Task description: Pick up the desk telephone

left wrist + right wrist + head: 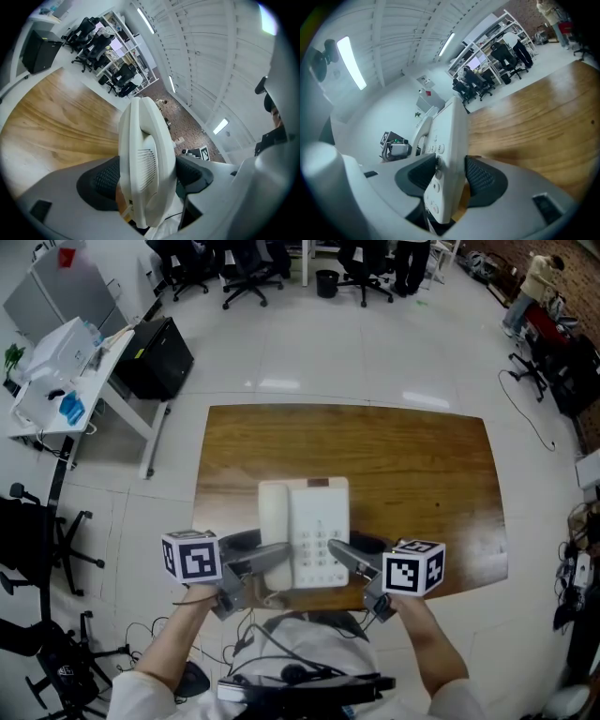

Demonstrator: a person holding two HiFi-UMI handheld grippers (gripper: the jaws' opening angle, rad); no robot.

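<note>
The head camera looks steeply down from above the person onto the wooden worktop (422, 474), with the left hand-held gripper (267, 551) and right hand-held gripper (352, 551) at its near edge. Each gripper camera sits close behind its own jaws, facing the other across the white desk telephone (305, 521). All three views share that telephone and the worktop.

The left gripper (277, 554) and right gripper (342, 554) angle inward toward each other. Each has its jaws clamped on the desk telephone (319, 517).
</note>
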